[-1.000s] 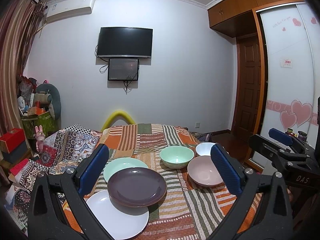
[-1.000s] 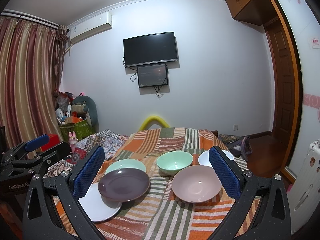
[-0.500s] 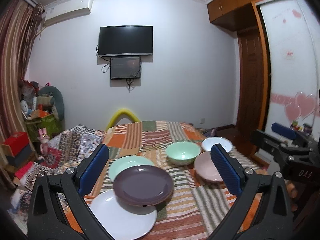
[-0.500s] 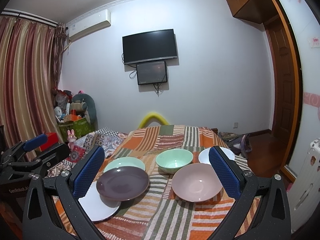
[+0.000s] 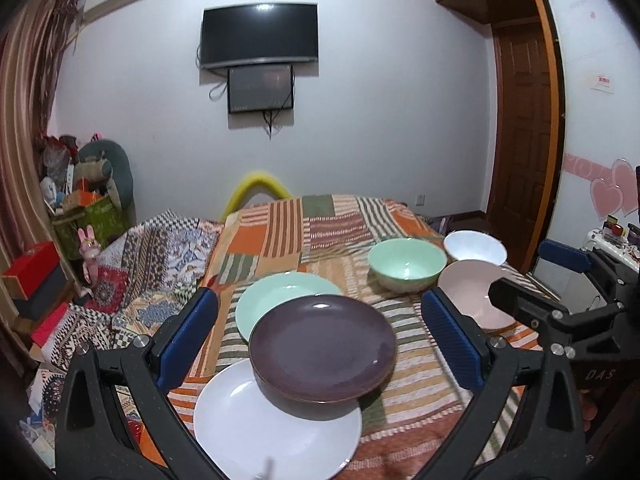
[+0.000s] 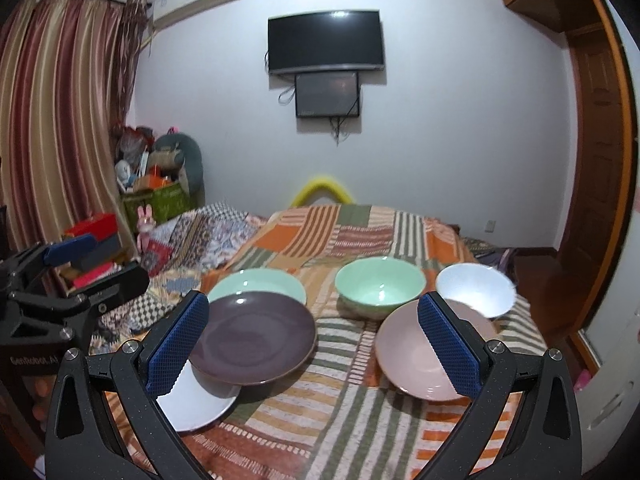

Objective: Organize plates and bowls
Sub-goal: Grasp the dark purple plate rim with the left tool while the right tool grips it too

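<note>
Left gripper (image 5: 320, 336): jaws spread wide, empty, held above the plates. Right gripper (image 6: 312, 336): jaws likewise released, empty, facing the bowls.

Surface: a table under a striped patchwork cloth (image 5: 304, 224).

Plates, left group: purple plate (image 5: 322, 346) lies uppermost, overlapping the white plate (image 5: 276, 424) at the near edge and the green plate (image 5: 276, 296) behind. They overlap loosely and are not squared into a pile.

Bowls, right group: green bowl (image 6: 379, 286), white bowl (image 6: 474, 288) and pink bowl (image 6: 416, 356) stand close together, the pink one nearest; none is nested in another.

Progress, by my judgement: barely started. Plates need stacking and bowls need nesting.

Surroundings: wall television (image 6: 325, 42), curtains (image 6: 52, 120), cluttered boxes and bags (image 6: 156, 192) at the left, wardrobe door (image 5: 528, 120). Nothing stands between the jaws and the crockery.
</note>
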